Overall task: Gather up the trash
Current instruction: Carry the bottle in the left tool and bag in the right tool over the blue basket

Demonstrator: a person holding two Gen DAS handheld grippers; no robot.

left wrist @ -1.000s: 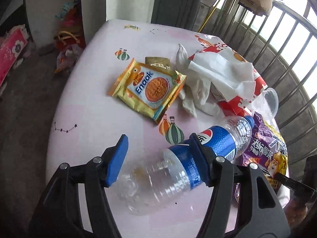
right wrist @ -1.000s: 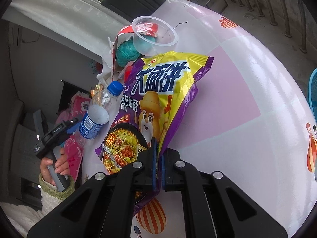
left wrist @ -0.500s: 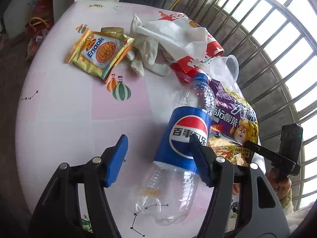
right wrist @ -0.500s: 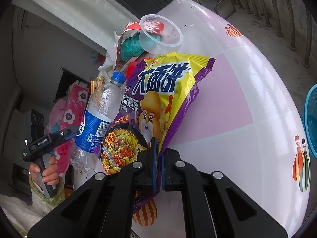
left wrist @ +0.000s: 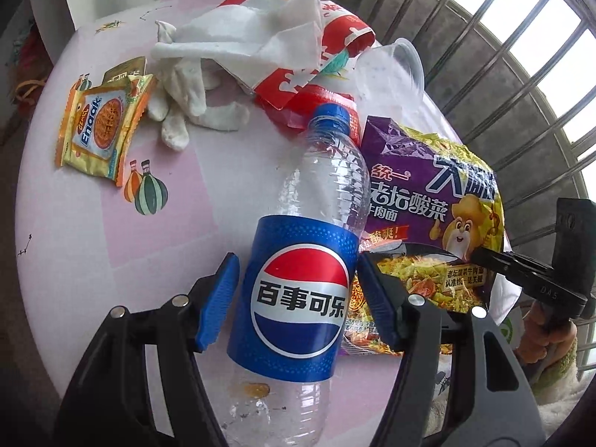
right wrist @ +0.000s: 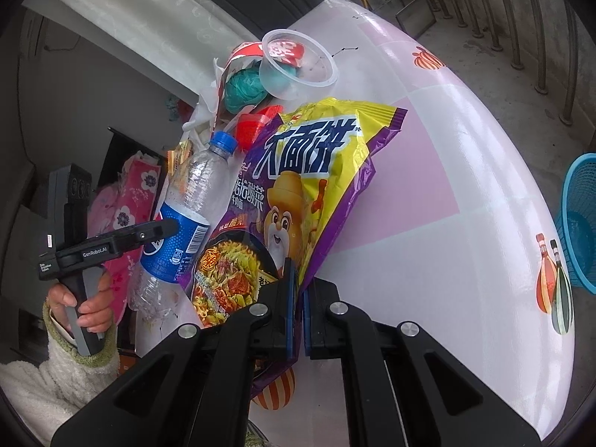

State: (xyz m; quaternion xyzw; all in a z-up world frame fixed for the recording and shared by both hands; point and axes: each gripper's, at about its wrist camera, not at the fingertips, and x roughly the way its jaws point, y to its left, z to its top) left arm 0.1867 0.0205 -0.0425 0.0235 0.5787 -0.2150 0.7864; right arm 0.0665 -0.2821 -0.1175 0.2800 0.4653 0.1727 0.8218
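Observation:
My left gripper [left wrist: 298, 298] is shut on an empty Pepsi bottle [left wrist: 301, 283] with a blue label and blue cap, held upright above the table; it also shows in the right wrist view [right wrist: 178, 238]. My right gripper [right wrist: 296, 298] is shut on the edge of a purple and yellow noodle packet [right wrist: 309, 190], which also shows in the left wrist view [left wrist: 428, 201]. Further back lie a clear plastic cup [left wrist: 391, 70], a red and white paper bag [left wrist: 305, 48], white cloth gloves [left wrist: 186, 89] and a yellow Enaak snack packet [left wrist: 100, 126].
The round table [right wrist: 465, 149] has a pink and white cover with balloon prints. A blue mesh basket [right wrist: 581, 219] stands on the floor past the table's right edge. A metal railing [left wrist: 503, 56] runs behind the table. A teal wad [right wrist: 242, 89] sits in the paper bag.
My left gripper has closed on the bottle and raised it from lying flat to upright, moving toward the noodle packet. My right gripper keeps its hold on the packet.

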